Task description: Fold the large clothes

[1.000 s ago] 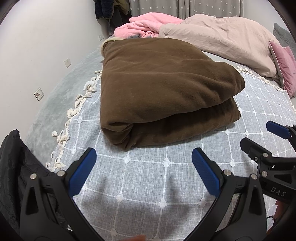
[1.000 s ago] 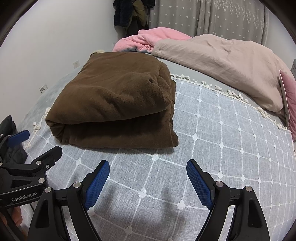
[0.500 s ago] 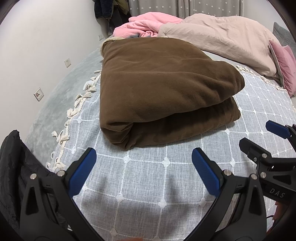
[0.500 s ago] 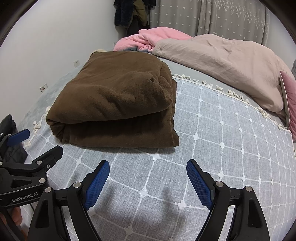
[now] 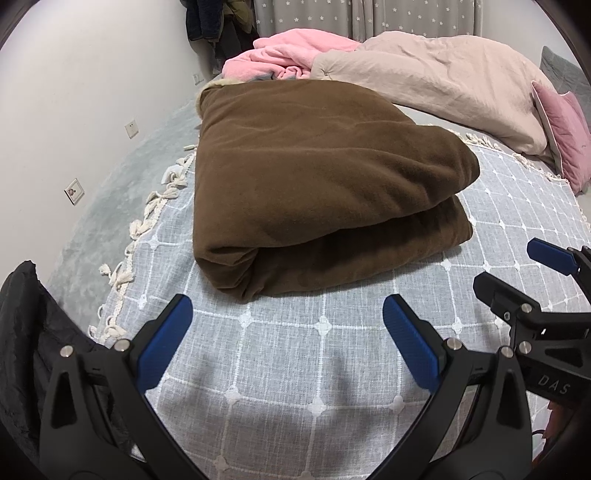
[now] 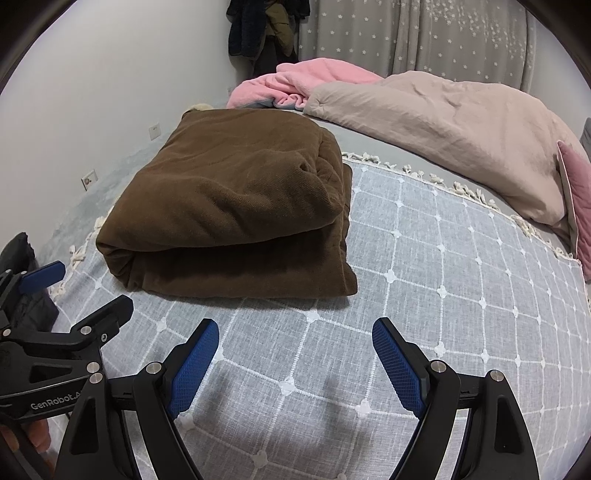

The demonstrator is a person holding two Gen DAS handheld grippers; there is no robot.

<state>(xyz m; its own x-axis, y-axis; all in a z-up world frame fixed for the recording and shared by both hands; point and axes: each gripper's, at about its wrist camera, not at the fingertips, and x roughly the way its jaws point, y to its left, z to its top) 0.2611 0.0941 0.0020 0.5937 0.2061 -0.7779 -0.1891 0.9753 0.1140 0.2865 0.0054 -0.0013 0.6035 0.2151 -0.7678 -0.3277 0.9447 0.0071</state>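
Left wrist view first: the left tool (image 5: 286, 332) hangs over the bed, its two blue pads spread wide apart with nothing between them, only the grey checked bedspread (image 5: 295, 369) showing below. Straight ahead at twelve o'clock sits the brown garment (image 5: 317, 177), folded into a thick bundle, one layer doubled over another, its rounded fold facing the camera. It lies on the bedspread, near the fringed edge at nine o'clock. Over at three o'clock the right tool (image 5: 517, 280) pokes into frame, one blue pad and one black finger visible, apart from each other and clear of the garment. Behind the bundle, at one o'clock, a beige duvet (image 5: 443, 81) lies heaped, with a pink blanket (image 5: 291, 55) at twelve and a pink pillow (image 5: 565, 129) at two o'clock. A black fabric item (image 5: 26, 332) sits at eight o'clock.

Now the right wrist view: the right tool (image 6: 295, 354) stands wide open too, blue pads empty, bedspread (image 6: 443, 295) underneath. The brown garment (image 6: 236, 206) is at eleven o'clock, resting flat and folded, touched by neither tool. The left tool (image 6: 74, 291) shows at nine o'clock, fingers parted. The duvet (image 6: 443, 125) runs across one to two o'clock, the pink blanket (image 6: 314, 81) at twelve, a starred curtain (image 6: 424, 33) behind them.
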